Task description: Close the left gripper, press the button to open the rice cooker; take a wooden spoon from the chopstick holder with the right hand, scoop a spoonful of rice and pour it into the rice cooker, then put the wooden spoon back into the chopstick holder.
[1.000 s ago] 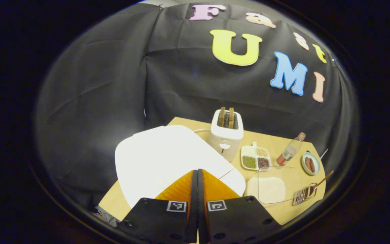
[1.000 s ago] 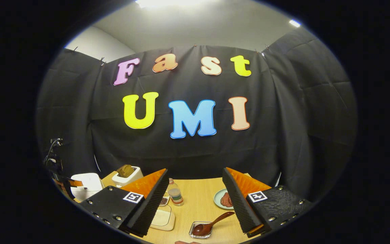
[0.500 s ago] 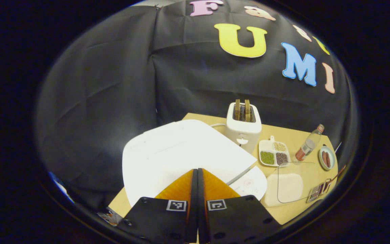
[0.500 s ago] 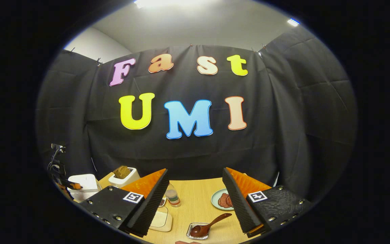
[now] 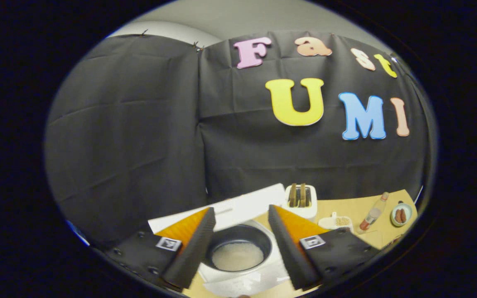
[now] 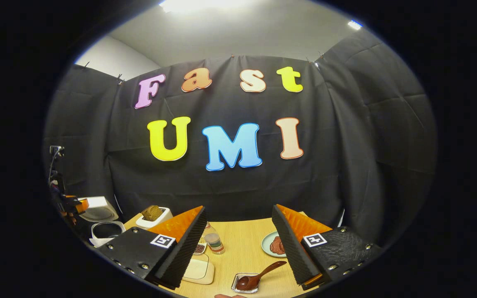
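The white rice cooker (image 5: pixel 242 281) stands open under my left gripper (image 5: pixel 241 208), its lid (image 5: pixel 238 205) tipped up at the back. White rice lies in its dark inner pot (image 5: pixel 237 255). The left gripper is open, with nothing between its fingers. The right gripper view has the cooker (image 6: pixel 106 229) at far left with the left gripper (image 6: pixel 66 203) beside it. My right gripper (image 6: pixel 238 208) is open and empty above the table. Below it the wooden spoon (image 6: pixel 259 275) lies with its bowl in the small metal chopstick holder (image 6: pixel 238 286). A clear box of rice (image 6: pixel 199 269) sits left of the holder.
A white toaster (image 5: pixel 300 200) with two slices stands behind the cooker. To the right are a divided dish of grains (image 5: pixel 336 222), a bottle (image 5: pixel 371 213) and a plate of sausages (image 5: pixel 400 215). In the right gripper view the bottle (image 6: pixel 214 242) and plate (image 6: pixel 275 244) stand beyond the spoon.
My left gripper went from shut to open and drew up and back. The cooker's lid swung up, baring the pot. The right gripper barely moved.
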Tool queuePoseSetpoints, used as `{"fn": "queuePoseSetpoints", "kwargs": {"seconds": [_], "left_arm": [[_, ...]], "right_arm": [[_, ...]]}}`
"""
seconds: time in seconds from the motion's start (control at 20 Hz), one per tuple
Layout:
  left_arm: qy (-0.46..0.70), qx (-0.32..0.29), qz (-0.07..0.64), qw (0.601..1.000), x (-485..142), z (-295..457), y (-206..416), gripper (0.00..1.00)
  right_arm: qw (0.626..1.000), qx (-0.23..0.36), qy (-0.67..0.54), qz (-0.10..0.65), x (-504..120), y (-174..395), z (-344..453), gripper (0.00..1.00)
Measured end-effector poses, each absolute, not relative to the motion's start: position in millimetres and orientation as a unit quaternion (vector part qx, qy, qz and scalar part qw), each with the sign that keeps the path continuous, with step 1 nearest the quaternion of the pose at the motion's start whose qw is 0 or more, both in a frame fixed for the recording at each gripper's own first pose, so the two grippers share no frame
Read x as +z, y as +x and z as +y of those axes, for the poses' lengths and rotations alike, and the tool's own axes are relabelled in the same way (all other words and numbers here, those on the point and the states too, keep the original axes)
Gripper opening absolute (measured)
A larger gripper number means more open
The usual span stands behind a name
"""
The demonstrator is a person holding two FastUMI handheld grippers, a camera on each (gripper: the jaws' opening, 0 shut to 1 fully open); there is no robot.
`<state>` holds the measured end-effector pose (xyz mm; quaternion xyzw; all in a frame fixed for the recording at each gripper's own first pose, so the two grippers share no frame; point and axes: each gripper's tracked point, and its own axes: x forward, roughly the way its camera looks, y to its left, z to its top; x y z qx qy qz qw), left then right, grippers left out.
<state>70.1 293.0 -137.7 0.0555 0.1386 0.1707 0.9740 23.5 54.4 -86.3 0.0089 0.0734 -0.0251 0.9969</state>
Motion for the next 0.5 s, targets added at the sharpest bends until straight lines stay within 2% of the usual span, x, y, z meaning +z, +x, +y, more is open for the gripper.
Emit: {"fn": "queuePoseSetpoints", "kwargs": {"seconds": [0.05,0.2,0.25,0.3,0.35,0.4,0.5], "left_arm": [[0.057,0.164,0.117,0.978,-122,279,67,0.92],[0.064,0.138,0.073,0.986,-89,233,52,0.92],[0.065,0.127,0.064,0.988,-82,220,50,0.96],[0.064,0.113,0.056,0.990,-76,203,47,0.96],[0.057,0.099,0.053,0.992,-73,187,44,0.92],[0.045,0.087,0.054,0.994,-74,171,41,0.96],[0.023,0.057,0.051,0.997,-80,135,31,0.96]], "right_arm": [[0.997,-0.023,0.010,0.072,-86,22,53,0.96],[0.997,-0.018,0.014,0.071,-87,19,48,0.96],[0.997,-0.019,0.013,0.071,-89,18,44,0.96],[0.997,-0.020,0.012,0.073,-90,17,40,0.96],[0.997,-0.022,0.011,0.076,-94,16,35,0.96],[0.997,-0.020,0.015,0.079,-99,16,32,0.96],[0.995,-0.024,0.036,0.087,-108,15,21,0.96]]}}
